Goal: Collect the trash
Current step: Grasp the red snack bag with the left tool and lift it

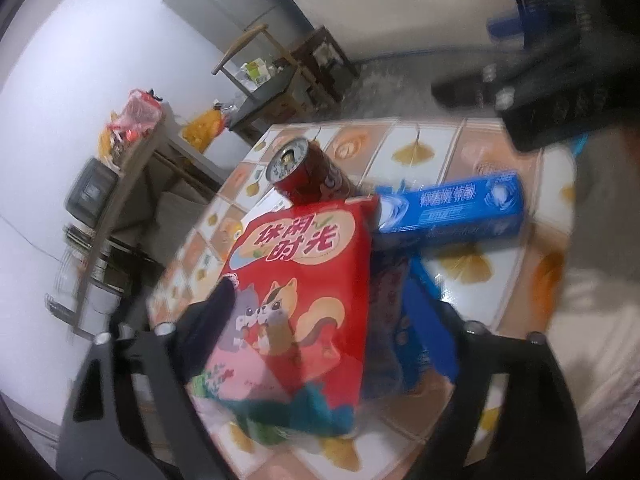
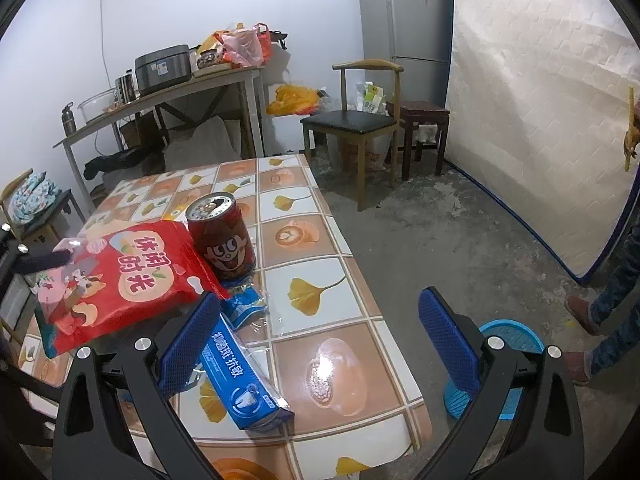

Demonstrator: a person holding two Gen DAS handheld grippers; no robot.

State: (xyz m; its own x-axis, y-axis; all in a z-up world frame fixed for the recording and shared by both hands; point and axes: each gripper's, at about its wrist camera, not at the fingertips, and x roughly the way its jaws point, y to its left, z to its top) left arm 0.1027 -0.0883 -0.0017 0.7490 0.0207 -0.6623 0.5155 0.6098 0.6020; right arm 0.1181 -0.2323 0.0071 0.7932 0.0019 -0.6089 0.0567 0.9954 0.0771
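A red snack bag (image 1: 296, 304) with squirrel art is held between the fingers of my left gripper (image 1: 320, 316), lifted off the tiled table (image 1: 472, 264). It also shows in the right wrist view (image 2: 120, 280). A red drink can (image 2: 221, 236) stands upright behind it (image 1: 308, 176). A blue toothpaste box (image 2: 244, 380) lies on the table by my right gripper's left finger (image 2: 188, 344); it shows in the left view too (image 1: 452, 208). A small blue wrapper (image 2: 244, 306) lies by the can. My right gripper (image 2: 320, 336) is open and empty.
A blue plastic stool (image 2: 500, 360) stands on the floor right of the table. A chair (image 2: 356, 120), a dark stool (image 2: 424, 128), a fridge (image 2: 404, 20) and a cluttered side table (image 2: 160, 92) stand behind. A person's legs (image 2: 608, 300) are at far right.
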